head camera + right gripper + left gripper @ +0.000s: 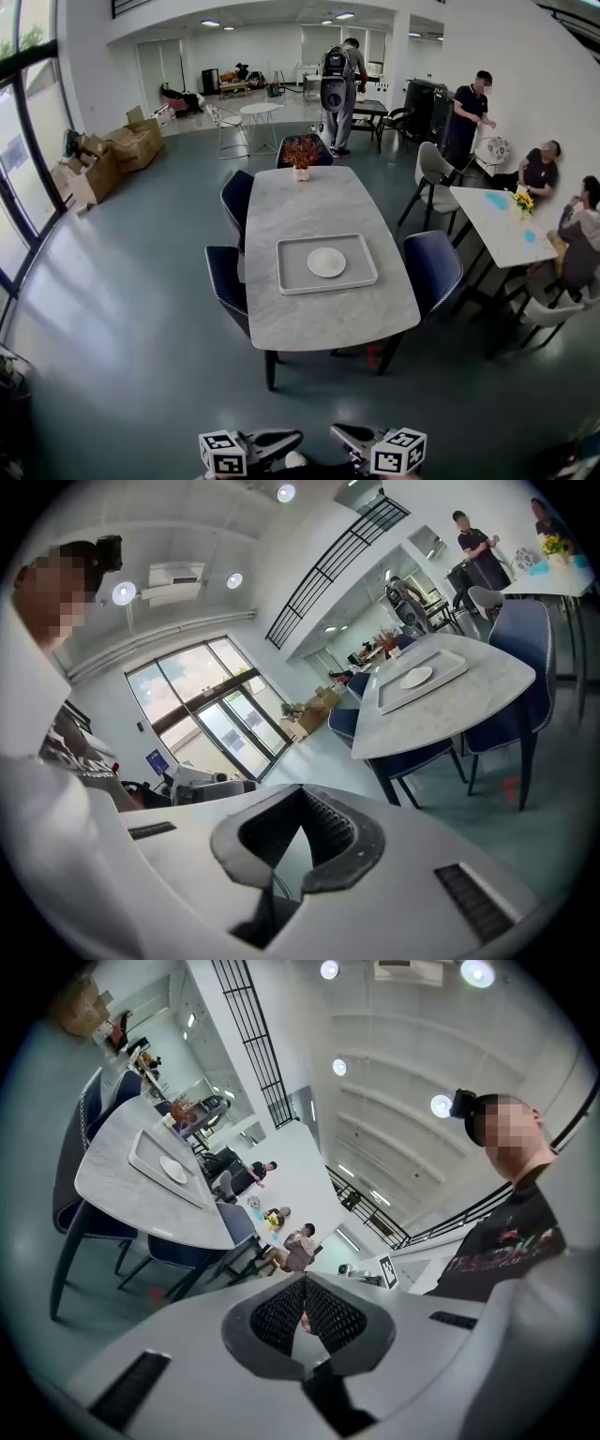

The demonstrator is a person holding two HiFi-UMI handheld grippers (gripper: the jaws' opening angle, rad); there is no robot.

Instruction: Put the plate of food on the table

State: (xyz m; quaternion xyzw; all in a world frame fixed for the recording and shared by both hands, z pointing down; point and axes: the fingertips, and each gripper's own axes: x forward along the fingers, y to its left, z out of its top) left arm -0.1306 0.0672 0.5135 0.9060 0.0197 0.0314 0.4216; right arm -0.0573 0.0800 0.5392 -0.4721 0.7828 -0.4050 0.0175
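A white plate [326, 262] lies in a pale grey tray [291, 283] on the near half of a long marble table [300, 202], well ahead of me. No food can be made out on it from this distance. My left gripper [292, 437] and right gripper [339, 432] sit side by side at the bottom edge of the head view, far short of the table. The left gripper [304, 1279] is shut on nothing and sees the plate [172, 1169] far off. The right gripper [302, 791] is shut and empty too, with the plate [415, 677] in its tray [448, 677] distant.
Dark blue chairs [432, 269] stand around the table, and a potted plant [301, 155] is at its far end. People sit at a white table [502, 230] on the right. Cardboard boxes [103, 159] are stacked at the left wall. Grey floor lies between me and the table.
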